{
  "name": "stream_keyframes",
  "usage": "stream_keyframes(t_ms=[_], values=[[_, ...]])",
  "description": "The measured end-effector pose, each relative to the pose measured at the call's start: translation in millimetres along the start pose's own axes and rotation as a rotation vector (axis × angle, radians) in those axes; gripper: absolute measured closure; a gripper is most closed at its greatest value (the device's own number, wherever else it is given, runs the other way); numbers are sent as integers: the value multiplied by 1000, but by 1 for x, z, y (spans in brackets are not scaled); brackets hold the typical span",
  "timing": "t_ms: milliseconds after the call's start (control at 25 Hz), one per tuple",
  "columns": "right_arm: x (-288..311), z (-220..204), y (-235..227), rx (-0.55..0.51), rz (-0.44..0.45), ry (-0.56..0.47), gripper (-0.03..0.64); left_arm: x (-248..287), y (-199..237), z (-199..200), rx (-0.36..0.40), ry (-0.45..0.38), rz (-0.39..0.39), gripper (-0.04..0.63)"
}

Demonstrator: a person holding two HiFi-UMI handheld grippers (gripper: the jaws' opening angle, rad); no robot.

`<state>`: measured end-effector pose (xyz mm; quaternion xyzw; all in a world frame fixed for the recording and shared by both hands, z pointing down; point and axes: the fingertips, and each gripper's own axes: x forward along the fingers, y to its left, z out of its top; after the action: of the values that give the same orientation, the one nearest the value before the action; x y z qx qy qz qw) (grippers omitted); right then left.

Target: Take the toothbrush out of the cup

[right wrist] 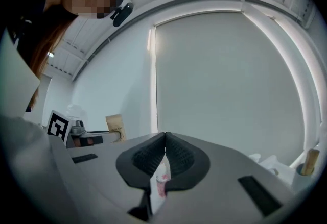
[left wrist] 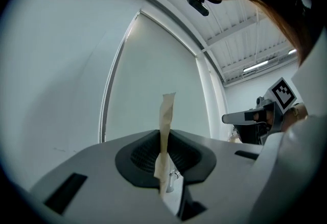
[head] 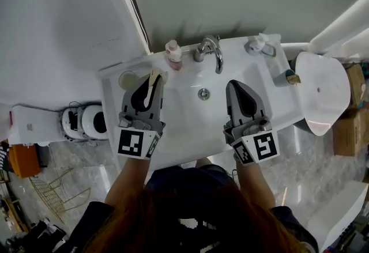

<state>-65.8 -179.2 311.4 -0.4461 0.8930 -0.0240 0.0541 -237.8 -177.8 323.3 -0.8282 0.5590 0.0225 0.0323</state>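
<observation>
I am clamping the toothbrush [left wrist: 166, 116] in my left gripper [head: 149, 81] beside the cup [head: 127, 80] at the sink's [head: 173, 136] corner. My right gripper [head: 233, 83] is hovering shut, empty

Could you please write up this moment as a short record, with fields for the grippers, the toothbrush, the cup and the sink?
Setting: white sink, faucet at its back
Left gripper: shut on the toothbrush, a thin beige piece standing up between its jaws
Right gripper: shut, nothing between its jaws, over the basin
Cup: on the sink's back left corner, beside the left gripper
Toothbrush: out of the cup
Also there: pink bottle beside the faucet
</observation>
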Motion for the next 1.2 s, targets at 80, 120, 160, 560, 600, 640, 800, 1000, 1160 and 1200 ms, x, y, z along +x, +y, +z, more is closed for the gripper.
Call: stream_keyframes(t_ms=[80,120,160,560,600,640,800,1000,1160,1200], values=[[-12,1,-11,-5,-42,-2,603,9,-15,-2,-3,1,-44,538],[-17,1,-16,-5,-59,-1,603,14,-22,-3,-7,1,-63,538],[-22,1,-21,-5,-75,1,602,17,-28,-4,-10,2,-81,538],[-67,6,-51,-39,-241,-6,601,37,-66,-9,-24,-10,-213,538],[-72,5,-53,-43,-258,1,603,36,-68,-12,-24,-7,-223,538],[-76,4,-56,-47,-276,7,603,35,-70,-16,-25,0,-234,538],[-96,1,-67,-67,-348,22,601,30,-76,-32,-47,24,-275,538],[-110,6,-82,-74,-375,9,601,26,-83,-34,-31,38,-281,538],[-115,15,-108,-67,-376,-39,601,29,-94,-25,-38,25,-251,538],[-114,14,-115,-61,-372,-44,601,34,-101,-24,-39,18,-248,538]])
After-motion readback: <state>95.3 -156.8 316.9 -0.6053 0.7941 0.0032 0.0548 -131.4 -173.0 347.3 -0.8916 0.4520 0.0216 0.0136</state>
